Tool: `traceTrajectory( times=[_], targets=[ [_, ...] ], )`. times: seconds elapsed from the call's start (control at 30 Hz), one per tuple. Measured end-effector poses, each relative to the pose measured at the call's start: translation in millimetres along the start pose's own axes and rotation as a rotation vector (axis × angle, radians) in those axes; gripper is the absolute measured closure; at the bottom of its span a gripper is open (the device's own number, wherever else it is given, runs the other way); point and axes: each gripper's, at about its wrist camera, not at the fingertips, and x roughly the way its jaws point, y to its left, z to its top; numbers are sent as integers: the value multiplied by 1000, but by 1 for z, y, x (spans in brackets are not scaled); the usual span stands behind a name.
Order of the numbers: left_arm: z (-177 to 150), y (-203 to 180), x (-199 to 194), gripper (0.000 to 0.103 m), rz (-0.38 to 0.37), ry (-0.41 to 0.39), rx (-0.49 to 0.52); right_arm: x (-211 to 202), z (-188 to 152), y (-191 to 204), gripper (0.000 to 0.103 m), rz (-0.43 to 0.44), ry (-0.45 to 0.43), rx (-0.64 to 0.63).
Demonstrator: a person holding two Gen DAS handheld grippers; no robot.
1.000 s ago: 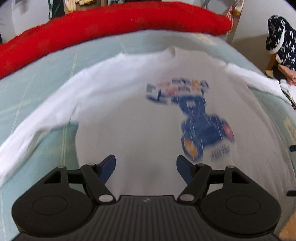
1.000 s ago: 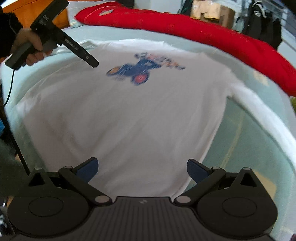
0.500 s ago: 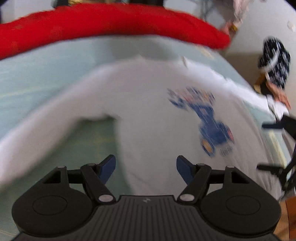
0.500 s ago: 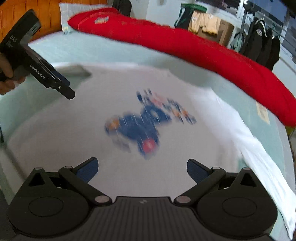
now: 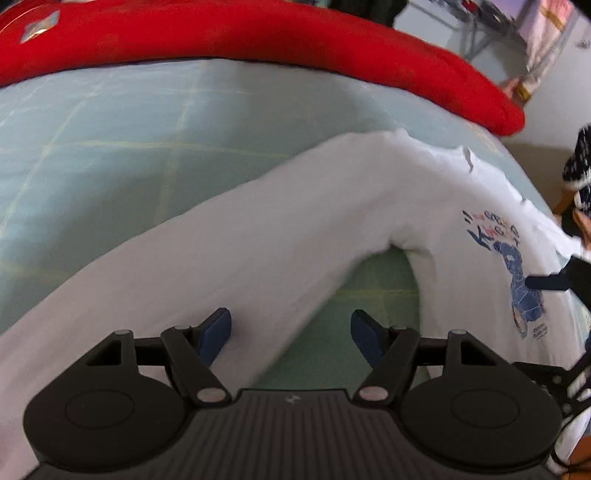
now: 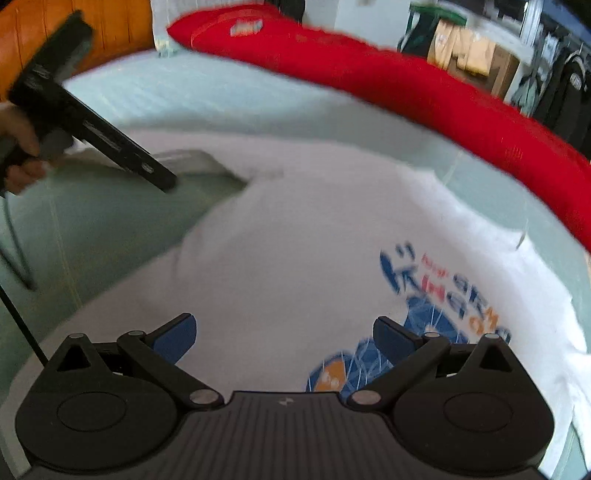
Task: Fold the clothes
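A white long-sleeved shirt point(image 5: 258, 251) with a blue print point(image 5: 517, 273) lies flat on the bed. My left gripper point(image 5: 291, 332) is open above its long sleeve. The sleeve's lower edge runs between the jaws, untouched. In the right wrist view the same shirt point(image 6: 295, 240) fills the middle. My right gripper point(image 6: 284, 332) hovers open over the chest, its right finger above the print point(image 6: 443, 295). A hand point(image 6: 18, 147) holds the left gripper point(image 6: 168, 186) at the upper left, over the sleeve. One dark fingertip point(image 5: 546, 282) of the right gripper shows at the left wrist view's right edge.
A pale green checked sheet point(image 5: 110, 129) covers the bed. A long red bolster point(image 5: 258, 44) lies along its far side. Behind are a wooden headboard point(image 6: 110, 33), cardboard boxes point(image 6: 469, 48) and hanging dark clothes point(image 6: 569, 81). A dark patterned garment point(image 5: 580, 166) sits off the bed's right.
My left gripper has slid sideways from above the shirt's body to above the sleeve. My right gripper has moved from the hem up to the printed chest. Both stayed open.
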Motion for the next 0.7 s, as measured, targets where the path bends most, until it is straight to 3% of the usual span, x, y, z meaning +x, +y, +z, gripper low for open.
traceTrajectory(
  times=[0.2,0.23,0.27,0.33,0.53,0.7],
  targets=[
    [9,28,-36,33,8,-83,-53,7,5,-14,0,-16,68,-4],
    [14,34,-37,38,13,-93,-35,9,9,-16,0,-14,67,-4],
    [20,39,-36,52,18,-102,-12,12,13,-17,0,-12,66,-4],
    [38,46,-27,66,27,-91,38,17,19,-14,0,-10,59,-7],
    [83,41,25,67,-36,-52,224,25,33,0,0,25,37,-6],
    [94,26,67,67,-52,37,316,23,34,10,0,11,44,-40]
  ],
)
